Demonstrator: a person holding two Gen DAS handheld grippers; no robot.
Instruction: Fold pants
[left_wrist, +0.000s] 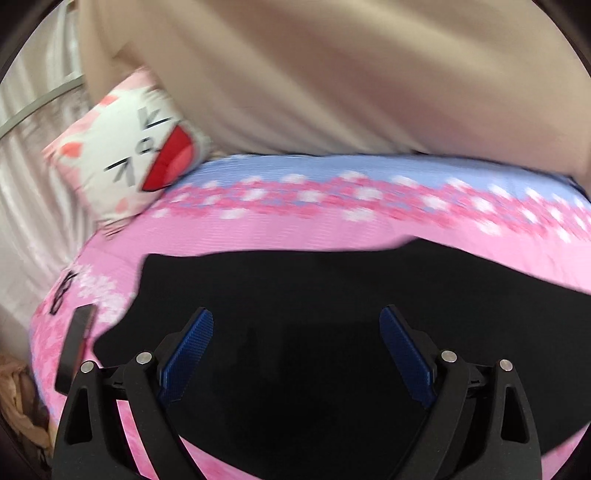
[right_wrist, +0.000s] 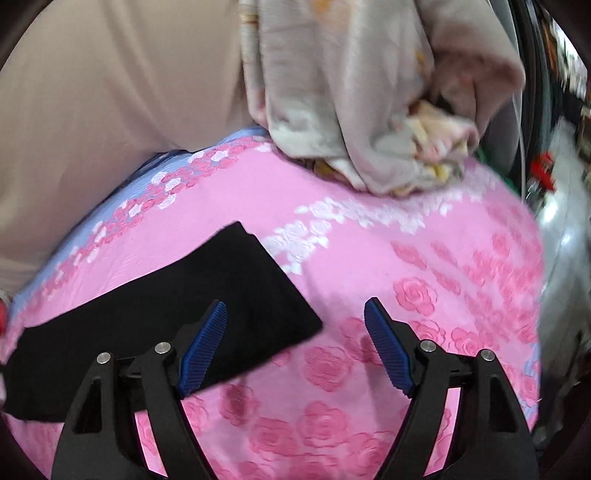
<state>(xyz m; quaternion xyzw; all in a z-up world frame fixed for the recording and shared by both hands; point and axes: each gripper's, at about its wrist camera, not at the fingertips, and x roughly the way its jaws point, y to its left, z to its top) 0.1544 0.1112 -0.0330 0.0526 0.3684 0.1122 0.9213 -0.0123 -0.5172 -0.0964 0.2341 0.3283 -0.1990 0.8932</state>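
Two open grippers over one big pink rose-print bedsheet (right_wrist: 424, 258) is what I've got right now. Biggest thing past the jaws is that sheet, running away from both sets of fingers. The black pants (left_wrist: 332, 295) lie flat on it: under and ahead of my left gripper (left_wrist: 296, 360), spreading wide to both sides, while for my right gripper (right_wrist: 295, 347) only a squared-off end of the pants sits under the left finger, the right finger over bare sheet. Both grippers are spread wide with nothing between the pads, so nothing's held. Farther off there's a cartoon cat pillow (left_wrist: 140, 147) up-left of the left jaws and a crumpled beige blanket (right_wrist: 369, 110) beyond the right ones. My guess: one fold is laid down, and next I need to pinch an edge again and bring it across.
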